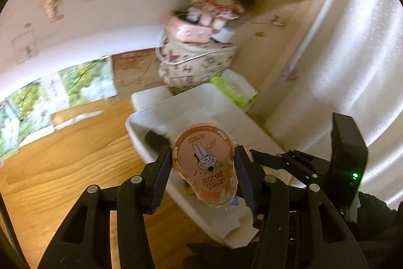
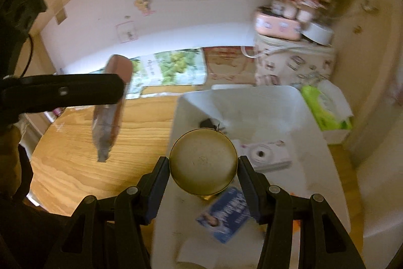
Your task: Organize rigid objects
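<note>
Left gripper (image 1: 203, 169) pinching a translucent orange correction-tape dispenser (image 1: 205, 169) above the white rectangular plastic bin (image 2: 254, 95) near the wooden table's (image 2: 100, 155) back right corner. Right gripper (image 2: 203, 168) clamped on a round gold metal tin (image 2: 203, 163) over that bin. Inside: small white toy camera (image 2: 262, 155), blue printed card (image 2: 225, 214), dark keys (image 2: 209, 123).

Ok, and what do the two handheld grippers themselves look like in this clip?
Both the left gripper and right gripper are matte black plastic linkages with silver pivot pins and dark ribbed finger pads. A black box showing a green LED and a thin black cable are also visible.
</note>
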Demonstrator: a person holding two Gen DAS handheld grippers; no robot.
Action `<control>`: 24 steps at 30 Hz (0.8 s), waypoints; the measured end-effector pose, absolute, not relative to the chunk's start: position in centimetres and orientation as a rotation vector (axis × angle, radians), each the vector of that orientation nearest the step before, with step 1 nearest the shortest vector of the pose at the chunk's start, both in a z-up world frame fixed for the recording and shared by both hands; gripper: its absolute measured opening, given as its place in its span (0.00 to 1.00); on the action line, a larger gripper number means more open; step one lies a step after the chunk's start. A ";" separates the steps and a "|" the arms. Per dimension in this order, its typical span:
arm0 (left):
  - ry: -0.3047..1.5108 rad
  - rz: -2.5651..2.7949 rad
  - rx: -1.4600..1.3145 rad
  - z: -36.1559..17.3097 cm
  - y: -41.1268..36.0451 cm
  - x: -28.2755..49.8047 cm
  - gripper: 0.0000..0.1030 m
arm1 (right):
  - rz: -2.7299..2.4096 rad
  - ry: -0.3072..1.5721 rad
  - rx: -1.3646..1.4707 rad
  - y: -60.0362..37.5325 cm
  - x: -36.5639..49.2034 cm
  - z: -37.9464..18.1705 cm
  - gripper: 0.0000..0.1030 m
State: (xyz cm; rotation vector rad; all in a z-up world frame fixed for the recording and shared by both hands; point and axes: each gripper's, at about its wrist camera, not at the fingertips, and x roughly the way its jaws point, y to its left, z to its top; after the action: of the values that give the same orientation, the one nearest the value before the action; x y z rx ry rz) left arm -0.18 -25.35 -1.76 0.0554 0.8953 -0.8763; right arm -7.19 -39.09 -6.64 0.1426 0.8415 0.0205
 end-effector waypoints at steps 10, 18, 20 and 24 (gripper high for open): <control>0.891 -0.956 0.030 -1.8 -28.2 -1.0 0.63 | -0.064 0.859 0.162 -41.2 -8.2 -6.7 0.62; 0.897 -0.877 -0.010 -2.2 -27.1 -1.7 0.81 | -0.086 0.899 0.152 -41.0 -8.4 -7.4 0.79; 0.908 -0.824 -0.031 -2.6 -26.1 -1.6 0.81 | -0.084 0.908 0.158 -40.9 -8.3 -7.6 0.79; 0.909 -0.730 -0.113 -3.0 -23.3 -1.6 0.81 | -0.077 0.929 0.181 -40.4 -7.8 -8.1 0.79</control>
State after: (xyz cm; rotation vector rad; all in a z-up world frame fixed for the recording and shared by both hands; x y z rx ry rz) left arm -1.57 -23.30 -3.01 -0.1128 0.9092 -0.7305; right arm -7.79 -40.36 -8.08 0.1811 0.9293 -0.0773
